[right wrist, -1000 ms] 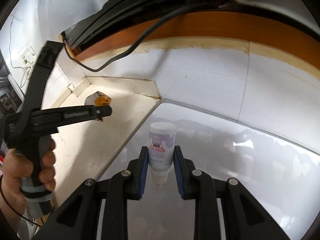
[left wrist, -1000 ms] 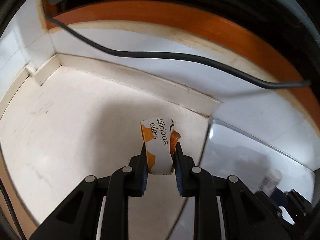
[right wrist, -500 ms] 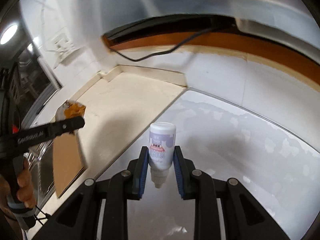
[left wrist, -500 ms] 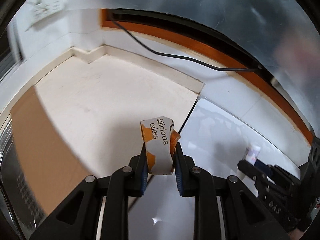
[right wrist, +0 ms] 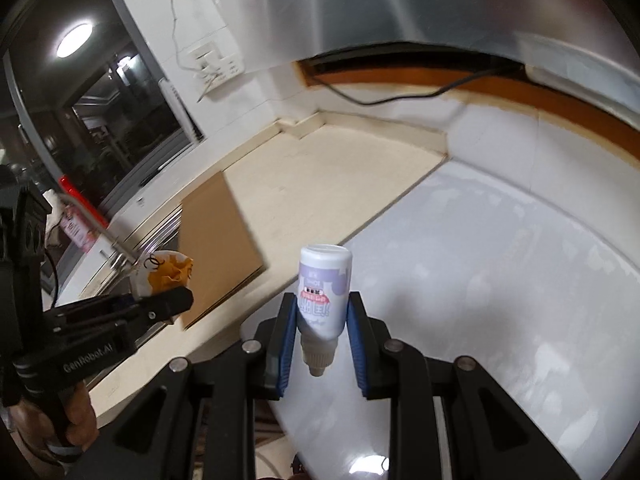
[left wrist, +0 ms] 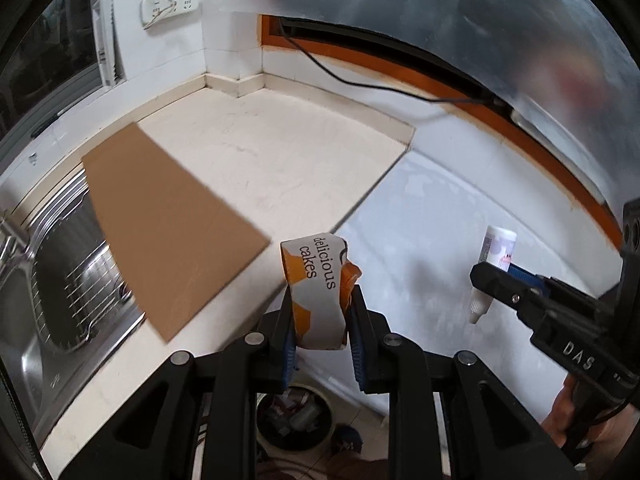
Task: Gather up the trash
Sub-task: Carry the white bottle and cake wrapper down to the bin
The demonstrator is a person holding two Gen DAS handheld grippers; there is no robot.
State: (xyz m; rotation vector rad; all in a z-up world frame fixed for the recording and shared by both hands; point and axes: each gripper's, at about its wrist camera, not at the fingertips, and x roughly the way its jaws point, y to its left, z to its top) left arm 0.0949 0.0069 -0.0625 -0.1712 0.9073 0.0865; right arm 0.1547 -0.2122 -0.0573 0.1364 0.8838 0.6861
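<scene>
Cream stone makes up the left part of the table [left wrist: 280,152], which gives way on the right to a pale glossy white surface [right wrist: 500,280]. At the far left a steel sink [left wrist: 60,280] is sunk into it, and a flat brown cardboard sheet [left wrist: 168,224] lies partly over the sink's right edge and partly on the stone. Down below the near edge, on the floor, a round trash bin [left wrist: 296,420] shows some rubbish inside. Held well above the table, the left tongs [left wrist: 320,320] are nearly closed and pinch a crumpled white-and-orange cake wrapper [left wrist: 316,284] printed "delicious cakes", its top sticking up past the pads. To the right, the right tongs [right wrist: 322,320] are likewise nearly closed, clamping a small white bottle [right wrist: 324,284] with a lilac label by its lower body, nozzle pointing down toward the camera and flat base away. Both pieces of trash hang clear of the table.
</scene>
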